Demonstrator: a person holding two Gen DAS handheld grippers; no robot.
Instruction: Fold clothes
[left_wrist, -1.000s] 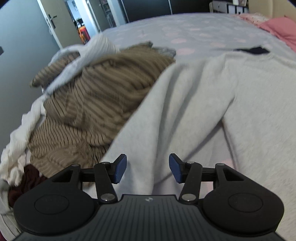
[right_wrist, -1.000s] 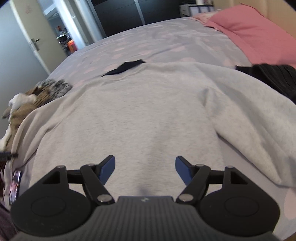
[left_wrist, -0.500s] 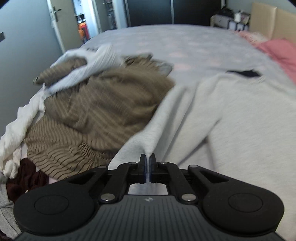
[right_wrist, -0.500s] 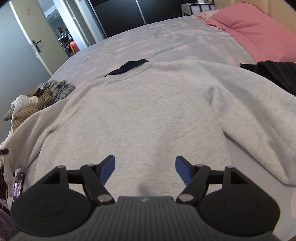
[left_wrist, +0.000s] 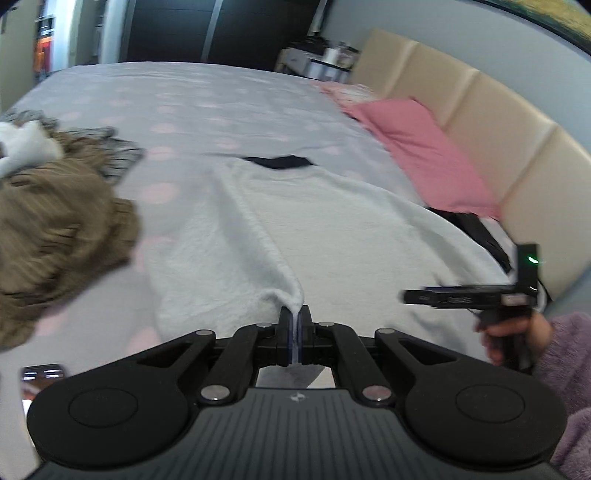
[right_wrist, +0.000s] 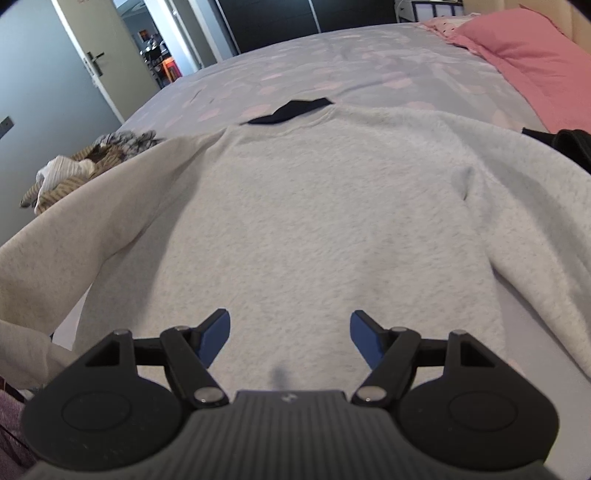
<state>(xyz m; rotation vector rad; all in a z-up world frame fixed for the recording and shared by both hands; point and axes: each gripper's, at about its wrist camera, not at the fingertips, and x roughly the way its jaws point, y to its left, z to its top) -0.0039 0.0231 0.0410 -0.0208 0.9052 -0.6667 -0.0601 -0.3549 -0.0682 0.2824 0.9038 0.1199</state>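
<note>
A light grey sweatshirt (right_wrist: 325, 221) with a dark collar (right_wrist: 291, 110) lies flat on the bed. My left gripper (left_wrist: 294, 332) is shut on its left sleeve (left_wrist: 258, 236) and holds it lifted over the body of the sweatshirt (left_wrist: 354, 236). The lifted sleeve also shows in the right wrist view (right_wrist: 81, 229). My right gripper (right_wrist: 290, 332) is open and empty, just above the sweatshirt's bottom hem. It also shows in the left wrist view (left_wrist: 413, 295), held in a hand at the right.
A pile of brown striped and white clothes (left_wrist: 55, 206) lies at the left of the bed (left_wrist: 207, 96). A pink pillow (left_wrist: 417, 147) and a dark garment (left_wrist: 480, 232) lie at the right by the beige headboard (left_wrist: 491, 125). A phone (left_wrist: 42, 371) lies near the bed's front left edge.
My left gripper closed on the sleeve, then lifted it and carried it right, off the clothes pile and over the sweatshirt's body. My right gripper stayed open and barely moved.
</note>
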